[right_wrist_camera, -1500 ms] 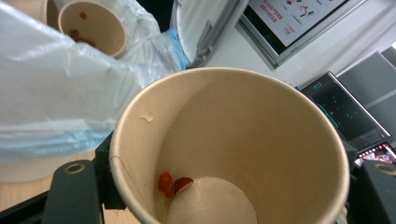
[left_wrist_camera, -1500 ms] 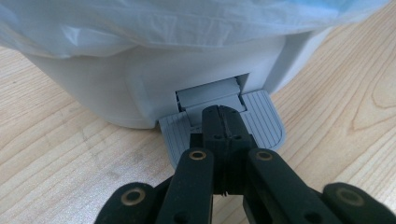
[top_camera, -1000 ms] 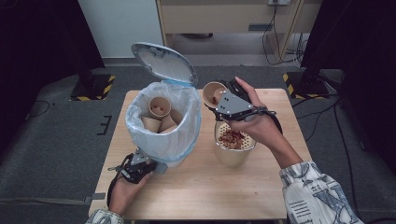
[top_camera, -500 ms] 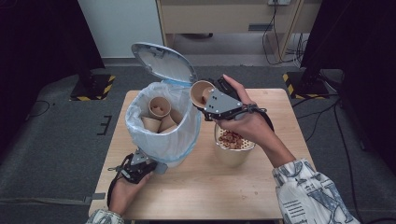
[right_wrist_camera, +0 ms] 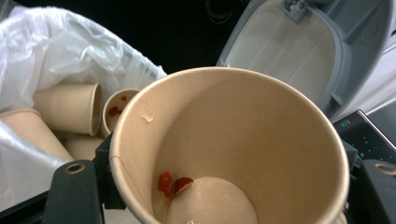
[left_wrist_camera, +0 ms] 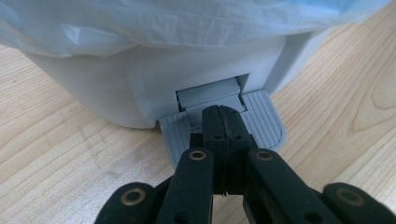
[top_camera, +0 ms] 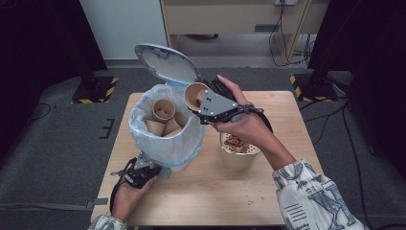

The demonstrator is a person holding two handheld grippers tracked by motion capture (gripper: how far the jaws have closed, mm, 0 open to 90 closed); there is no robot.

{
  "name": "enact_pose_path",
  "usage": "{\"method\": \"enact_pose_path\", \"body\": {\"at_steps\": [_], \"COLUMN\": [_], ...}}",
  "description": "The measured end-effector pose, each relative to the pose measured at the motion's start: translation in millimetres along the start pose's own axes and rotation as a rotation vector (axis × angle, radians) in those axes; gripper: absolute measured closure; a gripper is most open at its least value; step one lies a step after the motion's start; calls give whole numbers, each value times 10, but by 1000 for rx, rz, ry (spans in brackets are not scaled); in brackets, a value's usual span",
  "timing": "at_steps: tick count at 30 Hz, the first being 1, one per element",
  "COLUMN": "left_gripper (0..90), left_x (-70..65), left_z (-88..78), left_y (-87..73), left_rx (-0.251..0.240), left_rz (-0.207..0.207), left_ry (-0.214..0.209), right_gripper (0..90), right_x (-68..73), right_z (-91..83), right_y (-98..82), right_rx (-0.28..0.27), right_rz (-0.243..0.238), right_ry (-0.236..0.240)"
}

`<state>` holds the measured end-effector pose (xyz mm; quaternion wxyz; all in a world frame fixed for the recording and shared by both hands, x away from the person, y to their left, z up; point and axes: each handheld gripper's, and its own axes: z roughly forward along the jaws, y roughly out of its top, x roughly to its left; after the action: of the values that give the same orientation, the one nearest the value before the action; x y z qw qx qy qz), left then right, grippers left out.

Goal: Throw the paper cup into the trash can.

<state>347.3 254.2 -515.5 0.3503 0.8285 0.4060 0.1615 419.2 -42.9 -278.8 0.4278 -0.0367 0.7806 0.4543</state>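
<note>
- Brown paper cup [top_camera: 195,94], clamped in right gripper [top_camera: 203,103], has moved since 1 s ago: from beside the bin [top_camera: 165,143] to over its right rim, just under the open lid [top_camera: 165,64].
- Cup tilted; a few red scraps inside.
- Left gripper [left_wrist_camera: 223,122], jaws fully closed w/ nothing between, unmoved, presses bin's pedal [left_wrist_camera: 264,123].
- Bin's bag [top_camera: 143,108] holds several used cups.
- Right of bin: 2nd cup [top_camera: 237,155] w/ brown bits.
</note>
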Motion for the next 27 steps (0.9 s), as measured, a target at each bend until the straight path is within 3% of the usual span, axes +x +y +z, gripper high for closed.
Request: {"method": "enact_pose_path", "body": {"at_steps": [10, 27], "left_gripper": [900, 900], "left_x": [-1, -1], "left_z": [1, 0], "left_y": [1, 1], "left_rx": [0, 0], "left_rz": [1, 2], "left_ry": [0, -1], "right_gripper": [269, 268], "right_x": [15, 70], "right_z": [81, 324], "right_y": [107, 236], "right_rx": [-13, -34], "right_rz": [0, 40], "right_ry": [16, 77]}}
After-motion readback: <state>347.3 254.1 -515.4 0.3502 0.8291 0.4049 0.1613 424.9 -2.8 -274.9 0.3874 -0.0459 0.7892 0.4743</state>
